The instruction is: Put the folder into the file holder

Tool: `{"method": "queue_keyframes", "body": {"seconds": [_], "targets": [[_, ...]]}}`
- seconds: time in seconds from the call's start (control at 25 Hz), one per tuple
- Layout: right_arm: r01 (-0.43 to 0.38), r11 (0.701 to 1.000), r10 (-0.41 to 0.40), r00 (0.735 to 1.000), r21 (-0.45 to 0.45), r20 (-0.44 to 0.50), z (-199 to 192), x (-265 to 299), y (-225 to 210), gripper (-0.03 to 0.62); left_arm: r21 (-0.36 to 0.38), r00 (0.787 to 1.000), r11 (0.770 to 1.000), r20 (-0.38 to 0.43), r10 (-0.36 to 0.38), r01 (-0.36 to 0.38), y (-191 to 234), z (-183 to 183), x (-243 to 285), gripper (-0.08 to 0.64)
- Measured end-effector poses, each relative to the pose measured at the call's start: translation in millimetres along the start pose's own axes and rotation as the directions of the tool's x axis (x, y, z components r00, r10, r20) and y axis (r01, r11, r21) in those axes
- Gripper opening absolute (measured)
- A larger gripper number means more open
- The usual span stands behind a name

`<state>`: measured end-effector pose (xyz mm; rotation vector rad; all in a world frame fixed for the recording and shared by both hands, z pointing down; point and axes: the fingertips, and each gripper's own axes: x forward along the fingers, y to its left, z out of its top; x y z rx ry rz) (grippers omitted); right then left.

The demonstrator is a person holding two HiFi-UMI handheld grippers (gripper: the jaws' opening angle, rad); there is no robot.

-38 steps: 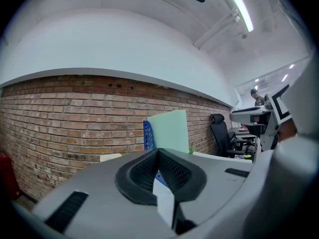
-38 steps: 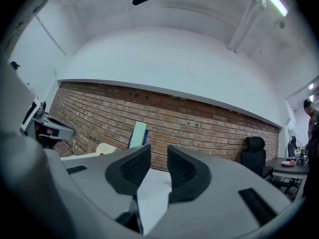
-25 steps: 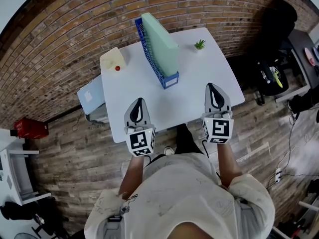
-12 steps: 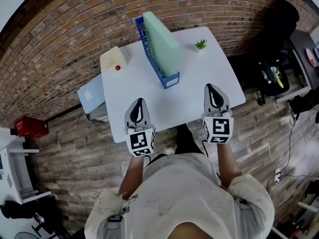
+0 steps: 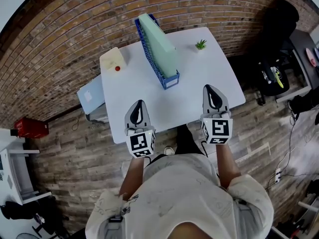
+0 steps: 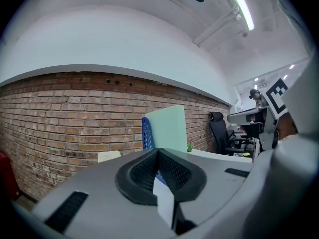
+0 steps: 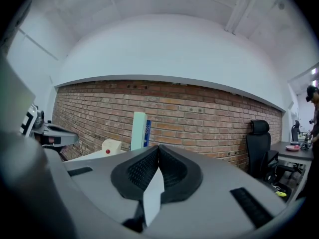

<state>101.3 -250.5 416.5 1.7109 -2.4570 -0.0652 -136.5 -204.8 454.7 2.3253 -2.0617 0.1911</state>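
A pale green folder [image 5: 159,46] stands upright inside the blue file holder [image 5: 169,79] on the white table [image 5: 194,91]. It shows again as the green folder [image 6: 167,128] in the left gripper view and, edge-on, as the folder [image 7: 138,128] in the right gripper view. My left gripper [image 5: 138,107] hovers over the table's near edge, jaws shut and empty. To its right my right gripper [image 5: 214,93] is also shut with nothing in it. Both point at the holder from well short of it.
A cream box with a red dot [image 5: 114,61] sits at the table's far left corner, and a small green plant [image 5: 200,44] at the far right. A brick wall runs behind. A black office chair [image 5: 276,49] stands to the right, a low unit [image 5: 90,96] to the left.
The folder and holder appear slightly shifted in the head view as the camera moved. Both grippers stay about where they were, still shut.
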Motion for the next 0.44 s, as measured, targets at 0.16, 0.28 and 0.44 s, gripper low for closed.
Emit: {"method": "queue_keyframes", "body": {"seconds": [0.16,0.28,0.44], "targets": [[0.001,1.0,-0.001,1.0,0.001,-0.002,-1.6,0.2,-0.7,0.02,0.0,1.0,1.0,0.002,-0.001,0.001,-0.3,-1.1,0.6,0.014],[0.001,1.0,-0.001,1.0,0.0,-0.002,-1.5,0.7,0.0,0.02,-0.001,1.0,1.0,0.002,0.002,-0.002,0.7,-1.1,0.4,0.014],[-0.004,1.0,0.004,1.0,0.001,0.001,0.9,0.9,2.2,0.02,-0.003,1.0,1.0,0.001,0.003,-0.003,1.6,-1.1,-0.8,0.014]]}}
